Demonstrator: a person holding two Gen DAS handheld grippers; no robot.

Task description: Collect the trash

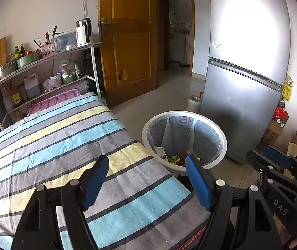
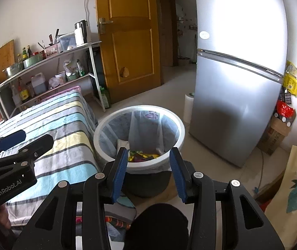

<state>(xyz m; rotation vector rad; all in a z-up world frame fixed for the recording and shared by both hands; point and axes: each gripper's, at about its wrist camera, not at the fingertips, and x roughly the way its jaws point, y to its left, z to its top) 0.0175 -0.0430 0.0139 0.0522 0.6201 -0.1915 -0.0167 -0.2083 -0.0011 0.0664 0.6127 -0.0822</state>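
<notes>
A round white-rimmed trash bin (image 1: 221, 133) with a clear liner stands on the floor beside the striped table; it also shows in the right wrist view (image 2: 180, 125). Colourful wrappers (image 1: 174, 159) lie at its bottom, also seen in the right wrist view (image 2: 142, 155). My left gripper (image 1: 147, 166) is open and empty, above the table's near right corner. My right gripper (image 2: 148, 158) is open and empty, just in front of the bin's near rim. Each gripper shows at the edge of the other's view: the right one (image 1: 277, 156), the left one (image 2: 13, 137).
The table has a striped cloth (image 1: 65, 137). A metal shelf (image 1: 44, 62) with bottles and bowls stands behind it. A silver fridge (image 1: 248, 73) stands right of the bin, with a white roll (image 1: 194, 103) beside it. A wooden door (image 1: 129, 37) is at the back.
</notes>
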